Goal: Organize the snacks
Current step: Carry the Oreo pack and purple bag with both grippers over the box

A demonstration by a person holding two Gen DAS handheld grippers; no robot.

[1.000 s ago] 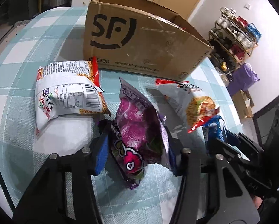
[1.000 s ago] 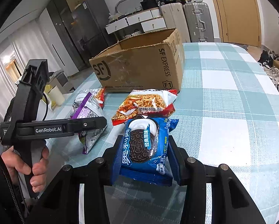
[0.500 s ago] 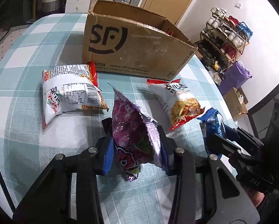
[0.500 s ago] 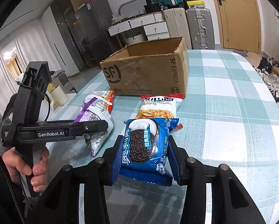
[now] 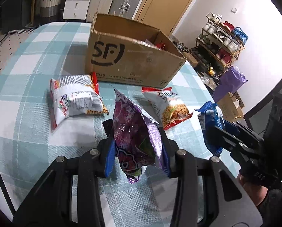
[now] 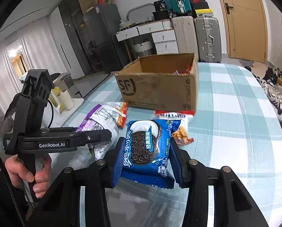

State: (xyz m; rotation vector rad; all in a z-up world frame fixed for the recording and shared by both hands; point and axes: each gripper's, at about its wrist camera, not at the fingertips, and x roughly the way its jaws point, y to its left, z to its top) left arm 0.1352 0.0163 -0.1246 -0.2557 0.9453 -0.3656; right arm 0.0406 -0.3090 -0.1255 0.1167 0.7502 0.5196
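Between the clamped jaws of the left gripper (image 5: 137,151), the purple bag (image 5: 135,138) is held crumpled and may slip; the right gripper (image 6: 146,162) is clamped on the Oreo pack (image 6: 146,149), which may be crushed.

Left tongs (image 5: 136,149) clamp an upright purple snack bag (image 5: 133,136) above a checked desk (image 5: 27,98). Two noodle-snack packets (image 5: 74,98) (image 5: 169,106) lie before an open cardboard box (image 5: 133,64). At right, right tongs (image 5: 216,130) grip a blue cookie packet (image 5: 211,117).
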